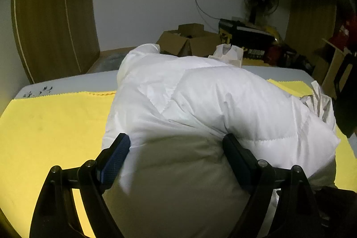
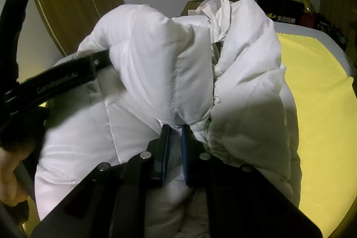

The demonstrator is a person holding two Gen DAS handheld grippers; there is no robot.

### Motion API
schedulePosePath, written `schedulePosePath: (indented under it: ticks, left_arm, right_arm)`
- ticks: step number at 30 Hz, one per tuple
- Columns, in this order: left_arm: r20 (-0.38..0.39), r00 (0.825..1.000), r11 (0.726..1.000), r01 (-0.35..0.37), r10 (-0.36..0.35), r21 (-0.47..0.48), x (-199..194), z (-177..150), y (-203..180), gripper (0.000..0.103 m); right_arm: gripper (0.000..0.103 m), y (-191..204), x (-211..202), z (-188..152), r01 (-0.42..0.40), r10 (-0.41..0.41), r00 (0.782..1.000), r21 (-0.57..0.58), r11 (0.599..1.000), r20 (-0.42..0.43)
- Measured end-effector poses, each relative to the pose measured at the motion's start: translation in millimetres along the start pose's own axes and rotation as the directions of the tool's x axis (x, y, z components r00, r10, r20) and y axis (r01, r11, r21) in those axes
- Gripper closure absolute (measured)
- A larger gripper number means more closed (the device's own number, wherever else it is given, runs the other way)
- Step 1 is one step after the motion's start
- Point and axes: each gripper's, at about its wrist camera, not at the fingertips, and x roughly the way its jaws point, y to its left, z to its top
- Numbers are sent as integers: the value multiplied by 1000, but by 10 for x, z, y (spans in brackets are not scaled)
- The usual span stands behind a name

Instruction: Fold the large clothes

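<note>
Dim, shadowed foreground; fisheye-warped edges.

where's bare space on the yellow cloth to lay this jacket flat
The widest free patch is the yellow cloth left of the white jacket, bordered by the grey table edge behind. A second strip lies right of the jacket, toward the far corner. The middle is crowded: the jacket fills it, with both grippers in its folds.

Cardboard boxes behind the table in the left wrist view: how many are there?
2. One open cardboard box stands just past the puffy white jacket; a smaller box sits behind it, nearer the wall. The jacket may hide others.
</note>
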Motion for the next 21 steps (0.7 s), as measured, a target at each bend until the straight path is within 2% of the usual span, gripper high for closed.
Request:
schedulePosePath:
  ticks: [21]
  left_arm:
    - [-42, 998, 998, 47, -49, -43, 193, 24, 78, 15]
  right_arm:
    - [95, -94, 63, 88, -19, 19, 1000, 10, 1000, -21]
